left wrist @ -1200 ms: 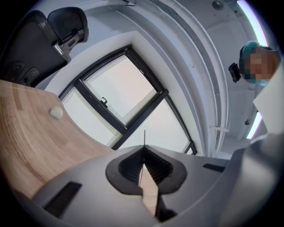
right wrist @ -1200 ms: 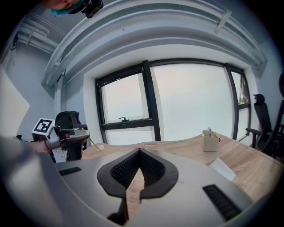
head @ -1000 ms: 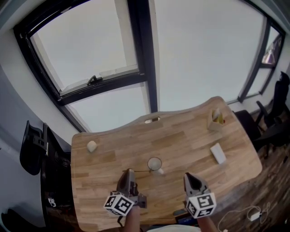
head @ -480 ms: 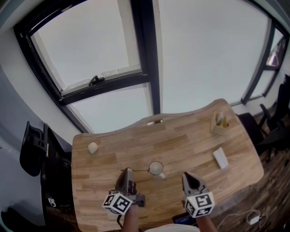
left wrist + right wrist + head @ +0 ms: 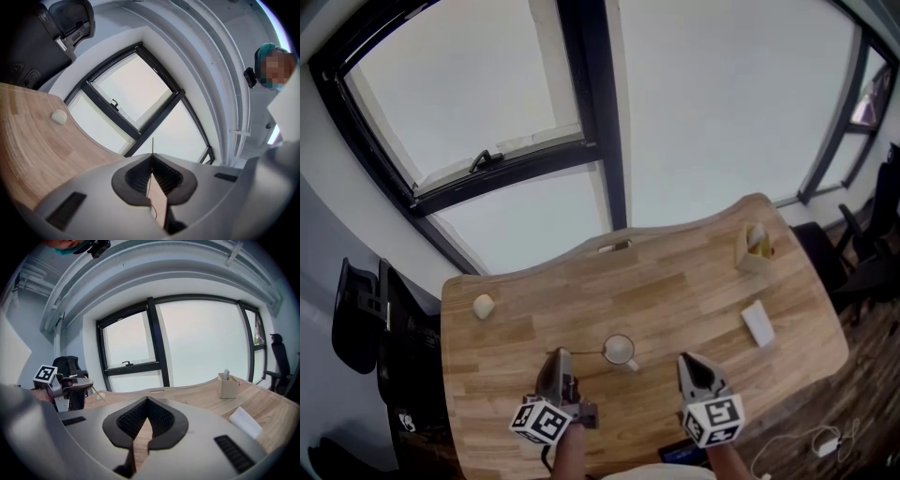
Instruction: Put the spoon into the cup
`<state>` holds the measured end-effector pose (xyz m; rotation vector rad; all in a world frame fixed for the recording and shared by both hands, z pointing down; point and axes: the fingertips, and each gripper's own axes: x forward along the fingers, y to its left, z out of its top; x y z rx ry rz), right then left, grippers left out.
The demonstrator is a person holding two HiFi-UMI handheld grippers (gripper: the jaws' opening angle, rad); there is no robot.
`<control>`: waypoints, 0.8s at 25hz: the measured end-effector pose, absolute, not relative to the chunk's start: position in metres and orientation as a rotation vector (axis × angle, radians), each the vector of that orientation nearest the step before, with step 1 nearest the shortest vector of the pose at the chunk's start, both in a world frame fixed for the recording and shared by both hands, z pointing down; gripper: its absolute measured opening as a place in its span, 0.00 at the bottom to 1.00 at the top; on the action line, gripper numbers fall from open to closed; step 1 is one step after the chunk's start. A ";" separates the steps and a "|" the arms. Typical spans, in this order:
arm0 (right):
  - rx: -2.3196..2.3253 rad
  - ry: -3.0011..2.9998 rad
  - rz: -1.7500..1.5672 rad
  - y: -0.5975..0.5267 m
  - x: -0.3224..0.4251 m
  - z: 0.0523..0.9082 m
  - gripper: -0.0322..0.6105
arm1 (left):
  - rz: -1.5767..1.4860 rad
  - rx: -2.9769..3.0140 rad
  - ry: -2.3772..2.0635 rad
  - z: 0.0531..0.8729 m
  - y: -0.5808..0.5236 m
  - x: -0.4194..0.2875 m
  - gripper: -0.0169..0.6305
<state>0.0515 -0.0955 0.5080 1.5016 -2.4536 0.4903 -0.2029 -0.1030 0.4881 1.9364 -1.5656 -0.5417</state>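
The left gripper [image 5: 558, 358] had its jaws clenched on the spoon [image 5: 581, 352]. In the left gripper view the two pads met tip to tip at [image 5: 152, 158], with the spoon's thin handle [image 5: 152, 146] pinched in the seam and a short length of it poking out past the tips. From the head view, the handle ran sideways from the jaws toward the cup [image 5: 620, 350], which stood upright on the wooden counter [image 5: 694, 291] between the two grippers. The spoon's far end lay close to the cup's rim; whether it touched could not be made out.

The right gripper [image 5: 688, 362] was well apart from the cup, on its other side. Its jaws were pressed together at the tips [image 5: 147, 399] with nothing between them. The right gripper view showed the left gripper off to the side with the thin spoon [image 5: 97, 393] sticking out of it.
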 end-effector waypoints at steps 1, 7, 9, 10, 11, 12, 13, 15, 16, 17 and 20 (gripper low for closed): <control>1.499 -2.449 0.493 -0.096 0.052 0.508 0.05 | -0.539 1.930 -1.565 0.489 -0.103 -0.202 0.03; 1.505 -2.450 0.495 -0.098 0.053 0.511 0.05 | -0.530 1.919 -1.570 0.494 -0.105 -0.200 0.03; 1.500 -2.446 0.496 -0.098 0.053 0.511 0.05 | -0.538 1.907 -1.563 0.495 -0.107 -0.199 0.03; 1.500 -2.443 0.500 -0.098 0.053 0.513 0.05 | -0.538 1.906 -1.560 0.497 -0.108 -0.200 0.03; 1.499 -2.441 0.503 -0.099 0.053 0.514 0.05 | -0.535 1.908 -1.560 0.500 -0.108 -0.200 0.03; 1.496 -2.439 0.504 -0.099 0.052 0.514 0.05 | -0.531 1.909 -1.560 0.501 -0.108 -0.201 0.03; 1.491 -2.437 0.504 -0.100 0.052 0.514 0.05 | -0.527 1.907 -1.563 0.501 -0.109 -0.201 0.03; 1.486 -2.434 0.506 -0.102 0.052 0.515 0.05 | -0.522 1.898 -1.571 0.501 -0.110 -0.201 0.03; 1.484 -2.433 0.508 -0.102 0.053 0.516 0.05 | -0.519 1.893 -1.575 0.502 -0.110 -0.202 0.03; 1.482 -2.432 0.509 -0.103 0.052 0.517 0.05 | -0.518 1.888 -1.577 0.503 -0.110 -0.202 0.03; 1.471 -2.437 0.514 -0.105 0.049 0.520 0.05 | -0.522 1.874 -1.579 0.504 -0.113 -0.204 0.03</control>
